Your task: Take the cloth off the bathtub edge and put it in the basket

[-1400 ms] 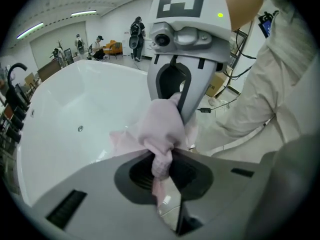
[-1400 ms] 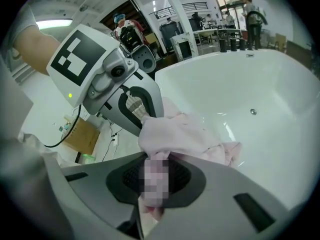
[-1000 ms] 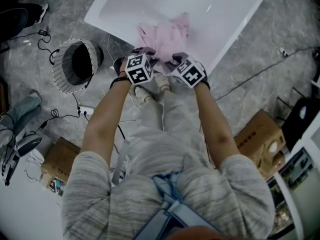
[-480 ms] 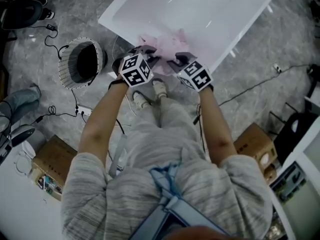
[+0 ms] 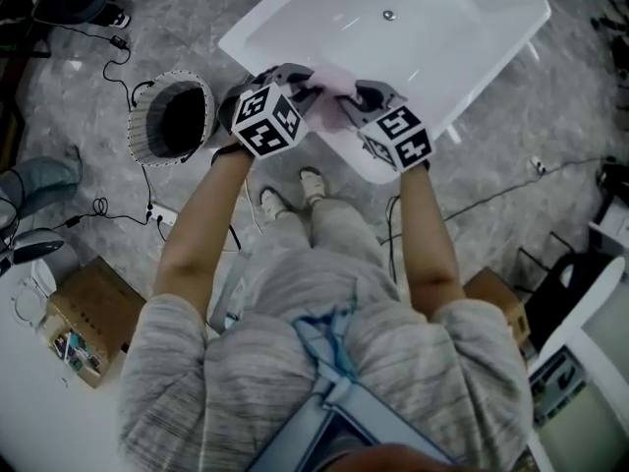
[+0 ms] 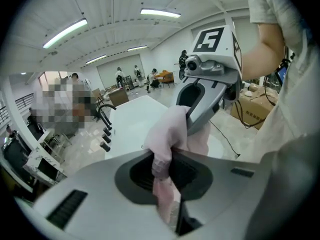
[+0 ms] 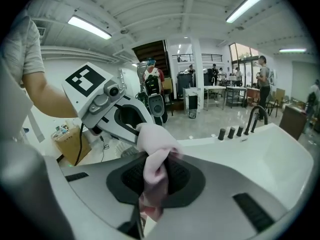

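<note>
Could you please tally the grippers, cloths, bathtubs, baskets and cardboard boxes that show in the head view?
Grippers: 2 (left gripper, right gripper)
Pink cloth: 1
White bathtub: 1
Basket: 1
Cardboard boxes: 2
Total: 7

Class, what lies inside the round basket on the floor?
The basket shows only a dark interior, nothing visible in it; shadow hides its bottom. The pink cloth is outside it, over the bathtub rim.
</note>
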